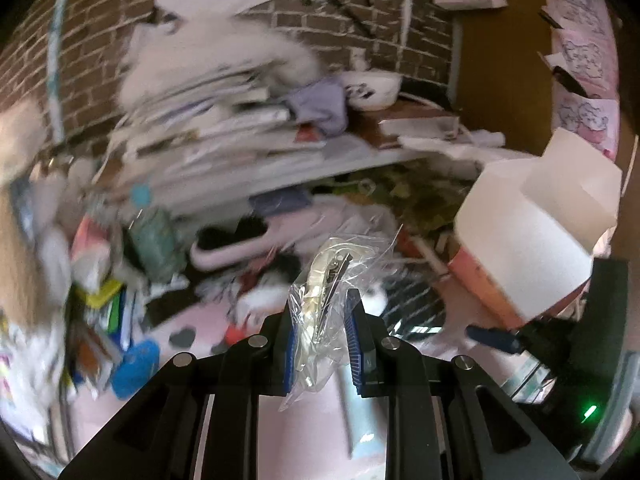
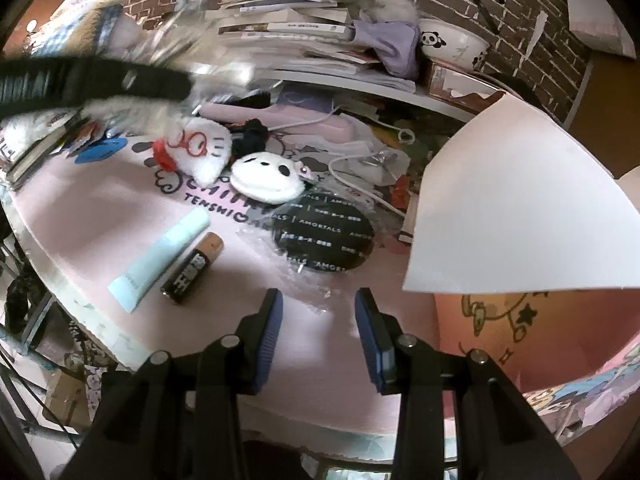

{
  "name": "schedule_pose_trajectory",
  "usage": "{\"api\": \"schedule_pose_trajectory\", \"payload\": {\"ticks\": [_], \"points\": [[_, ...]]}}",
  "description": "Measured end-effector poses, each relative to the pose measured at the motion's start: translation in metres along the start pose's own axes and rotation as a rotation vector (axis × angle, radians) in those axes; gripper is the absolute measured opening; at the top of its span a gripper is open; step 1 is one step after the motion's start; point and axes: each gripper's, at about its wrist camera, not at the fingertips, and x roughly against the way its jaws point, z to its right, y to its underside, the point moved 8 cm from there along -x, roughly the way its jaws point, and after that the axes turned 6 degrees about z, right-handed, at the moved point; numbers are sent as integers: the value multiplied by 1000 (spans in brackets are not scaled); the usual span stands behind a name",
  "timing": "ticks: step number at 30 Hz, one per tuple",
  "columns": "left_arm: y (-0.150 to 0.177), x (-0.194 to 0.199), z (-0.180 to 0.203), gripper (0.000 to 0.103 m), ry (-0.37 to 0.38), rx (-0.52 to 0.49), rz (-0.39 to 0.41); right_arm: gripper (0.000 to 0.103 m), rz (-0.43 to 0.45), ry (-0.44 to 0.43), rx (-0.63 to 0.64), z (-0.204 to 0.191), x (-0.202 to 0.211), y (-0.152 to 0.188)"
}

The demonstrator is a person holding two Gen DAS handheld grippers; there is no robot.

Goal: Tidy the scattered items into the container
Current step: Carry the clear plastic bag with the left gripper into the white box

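Clamping a clear plastic packet [image 1: 320, 304] between its jaws, left gripper [image 1: 322, 344] carries it above the tabletop [image 2: 120, 216], apparently bound for the pink box [image 1: 520, 248]. Right gripper [image 2: 319, 336] hovers, jaws apart, empty; tube [image 2: 160, 256], battery [image 2: 192, 268], black disc [image 2: 324, 236] lie beyond.

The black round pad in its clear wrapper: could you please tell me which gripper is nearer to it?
Right. The right gripper hangs open just before the black round pad on the pink mat. The left gripper is raised away, shut on a clear plastic bag.
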Motion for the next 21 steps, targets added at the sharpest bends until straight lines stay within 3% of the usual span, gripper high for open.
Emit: {"api": "schedule_pose_trajectory", "payload": {"ticks": [12, 21], "points": [[-65, -7, 69, 15, 150, -166, 26, 34, 8, -7, -42, 7, -1, 3], [-92, -17, 145, 15, 388, -288, -58, 34, 18, -22, -76, 11, 0, 6]]}}
